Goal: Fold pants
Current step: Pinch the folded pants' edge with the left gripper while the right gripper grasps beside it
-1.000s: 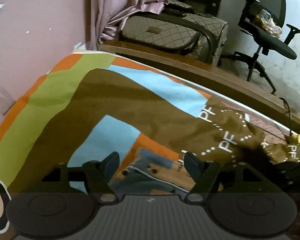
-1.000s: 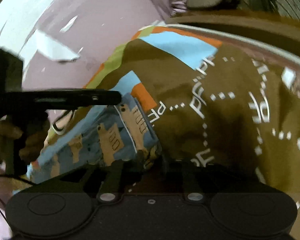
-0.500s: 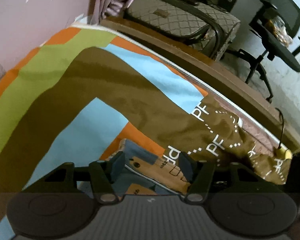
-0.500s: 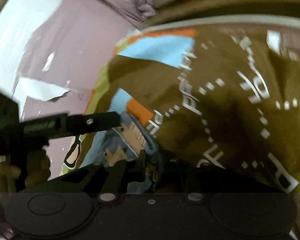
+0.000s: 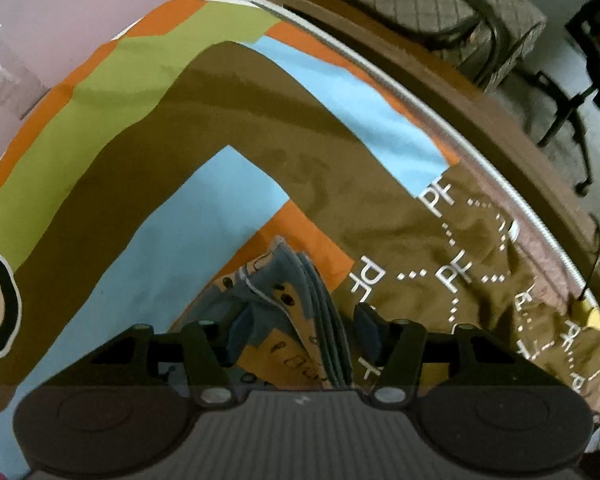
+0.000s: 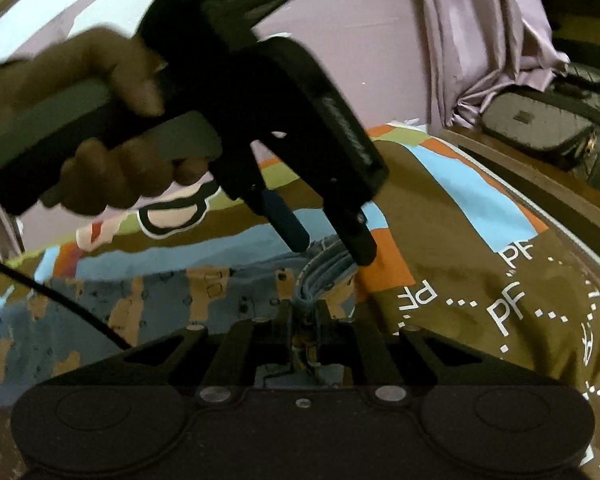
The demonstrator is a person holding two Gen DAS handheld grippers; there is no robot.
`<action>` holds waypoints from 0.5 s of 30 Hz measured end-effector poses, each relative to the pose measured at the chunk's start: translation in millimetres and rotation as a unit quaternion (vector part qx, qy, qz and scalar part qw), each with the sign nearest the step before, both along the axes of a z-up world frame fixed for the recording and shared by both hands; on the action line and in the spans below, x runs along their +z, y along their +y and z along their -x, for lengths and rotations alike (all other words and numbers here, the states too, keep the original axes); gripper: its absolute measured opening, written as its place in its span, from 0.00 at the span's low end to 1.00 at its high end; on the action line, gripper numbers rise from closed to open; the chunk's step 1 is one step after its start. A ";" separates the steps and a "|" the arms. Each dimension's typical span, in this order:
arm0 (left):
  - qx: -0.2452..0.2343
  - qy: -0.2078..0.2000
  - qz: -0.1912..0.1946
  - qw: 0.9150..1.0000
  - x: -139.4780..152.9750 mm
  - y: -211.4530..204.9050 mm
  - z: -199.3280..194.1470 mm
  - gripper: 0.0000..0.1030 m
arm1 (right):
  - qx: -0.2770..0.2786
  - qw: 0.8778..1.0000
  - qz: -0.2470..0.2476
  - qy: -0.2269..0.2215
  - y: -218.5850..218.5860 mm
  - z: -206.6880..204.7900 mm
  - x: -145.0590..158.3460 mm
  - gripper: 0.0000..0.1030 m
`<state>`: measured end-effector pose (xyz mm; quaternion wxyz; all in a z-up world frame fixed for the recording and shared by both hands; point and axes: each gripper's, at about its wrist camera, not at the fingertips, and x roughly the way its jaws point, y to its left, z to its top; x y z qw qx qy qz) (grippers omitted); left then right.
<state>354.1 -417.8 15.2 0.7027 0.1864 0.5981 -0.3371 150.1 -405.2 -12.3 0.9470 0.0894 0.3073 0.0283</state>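
Two tools are on the pants [image 6: 148, 304] at once. Your right tool [image 6: 306, 316] is closed on a bunched stack of layered edges, the cloth pinched between its jaws. Your left tool [image 5: 296, 328] points steeply down over the same stack just ahead of the right one; its jaws have just been closing, with the stack between them, but the pads [image 5: 366, 322] look clear of the cloth, so count it as not yet gripping.

Advice for the step in hand, which I judge to be gathering the edges for a fold: bring the left tool down square across all layers before closing, so no single layer slips out. Keep the right tool's pinch firm until the left has its hold, then draw both along together to keep the fold line straight.

Condition of the garment: blue-grey cloth with tan patches and small dark marks, lying on the bed cover [image 5: 228, 208]. Behind your left tool it spreads flat along the bed; at the tools several edges stand stacked like pages. No twist is visible there.
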 end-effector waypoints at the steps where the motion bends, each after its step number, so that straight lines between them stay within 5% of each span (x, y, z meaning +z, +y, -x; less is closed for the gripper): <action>1: -0.004 -0.003 -0.005 1.000 -0.2 -1.8 1.6 0.59 | 0.004 1.000 0.008 -0.001 2.6 0.3 -0.1 0.10; 4: -0.011 -0.006 -0.020 1.000 -2.8 -8.2 4.2 0.48 | 0.012 1.000 0.013 -0.006 6.0 1.4 -2.8 0.10; 6: -0.008 0.001 -0.028 1.000 -6.1 -9.2 3.6 0.15 | 0.015 1.000 0.016 -0.007 7.5 3.1 -2.8 0.11; 10: 0.028 0.023 -0.012 0.999 -8.9 2.5 -0.4 0.09 | 0.010 1.000 0.020 -0.006 7.0 4.8 -3.1 0.12; 15: 0.073 0.050 0.032 0.996 -4.8 23.5 -4.8 0.09 | -0.002 1.000 0.013 0.007 5.2 3.2 -6.1 0.30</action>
